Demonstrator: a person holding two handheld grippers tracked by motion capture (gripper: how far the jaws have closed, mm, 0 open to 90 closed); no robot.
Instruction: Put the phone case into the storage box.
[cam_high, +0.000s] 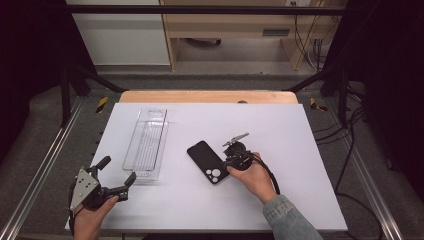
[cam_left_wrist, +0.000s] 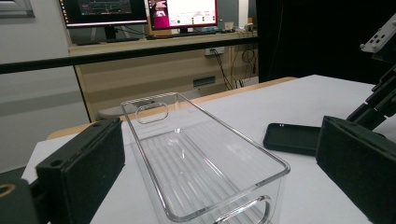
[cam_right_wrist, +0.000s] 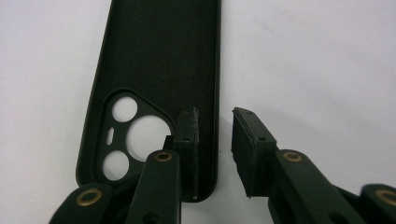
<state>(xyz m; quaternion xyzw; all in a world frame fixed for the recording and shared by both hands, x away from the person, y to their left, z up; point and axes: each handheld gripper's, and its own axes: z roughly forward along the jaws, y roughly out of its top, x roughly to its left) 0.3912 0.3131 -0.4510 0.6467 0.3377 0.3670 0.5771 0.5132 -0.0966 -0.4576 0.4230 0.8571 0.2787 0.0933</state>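
A black phone case (cam_high: 207, 161) lies on the white tabletop (cam_high: 290, 130), inner side up with its camera cut-outs toward me. My right gripper (cam_high: 228, 162) reaches down onto its near right corner. In the right gripper view the case (cam_right_wrist: 159, 46) has its side wall between the jaws of the right gripper (cam_right_wrist: 214, 116): one pad is inside the case, the other outside, and a gap shows on both sides. A clear plastic bin (cam_high: 131, 145) stands left of the case. My left gripper (cam_high: 119, 170) rests open at the bin's near end, its jaws framing the bin (cam_left_wrist: 233, 133).
The case (cam_left_wrist: 292, 137) lies to the right of the bin in the left gripper view. The table's wooden far edge (cam_high: 207, 96) borders the white sheet. Dark metal frame bars (cam_high: 65, 95) flank the table. Monitors (cam_left_wrist: 182, 11) stand on a desk beyond.
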